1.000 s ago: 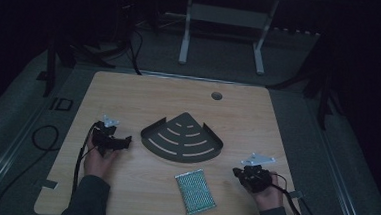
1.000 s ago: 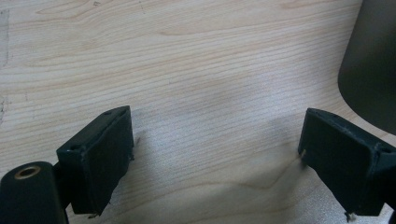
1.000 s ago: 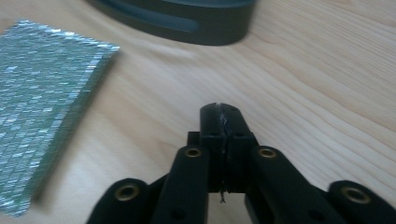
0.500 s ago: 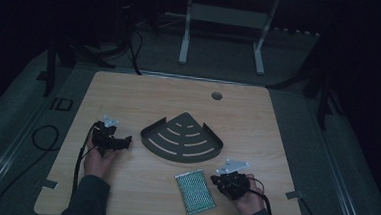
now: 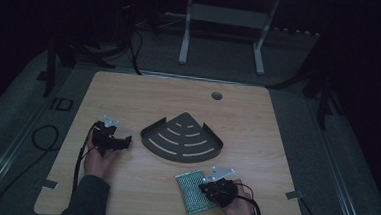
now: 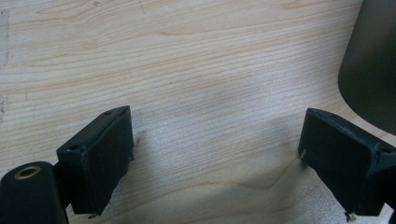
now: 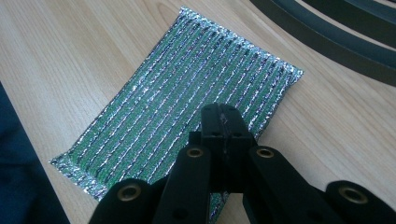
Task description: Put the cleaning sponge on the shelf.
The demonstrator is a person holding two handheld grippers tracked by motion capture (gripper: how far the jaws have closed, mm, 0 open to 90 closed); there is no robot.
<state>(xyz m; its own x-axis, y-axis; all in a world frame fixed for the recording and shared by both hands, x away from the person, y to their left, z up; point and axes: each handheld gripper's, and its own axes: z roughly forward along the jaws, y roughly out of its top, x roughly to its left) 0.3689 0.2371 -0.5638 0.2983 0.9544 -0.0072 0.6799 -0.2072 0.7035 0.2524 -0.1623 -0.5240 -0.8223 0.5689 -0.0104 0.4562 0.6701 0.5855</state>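
- The right gripper [image 5: 209, 185] had moved in from the table's right edge over the green scouring pad [image 7: 173, 116], jaws pressed together, holding nothing; a pickup seemed near.
- The left gripper [image 6: 219, 158] stayed wide open and empty beside the dark corner shelf [image 5: 182, 137].

glittery woven scouring pad [image 7: 182, 88], matt dark tray [image 5: 182, 138], smooth pale wood table [image 5: 129, 98].

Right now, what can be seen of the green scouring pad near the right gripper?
The scouring pad is a flat rectangle of shiny green and silver ribbed mesh with crimped short ends. It lies flat on the wooden table, near the front edge, just in front of the dark quarter-round tray and apart from it. The right gripper, jaws shut, is over its near edge; contact is unclear.
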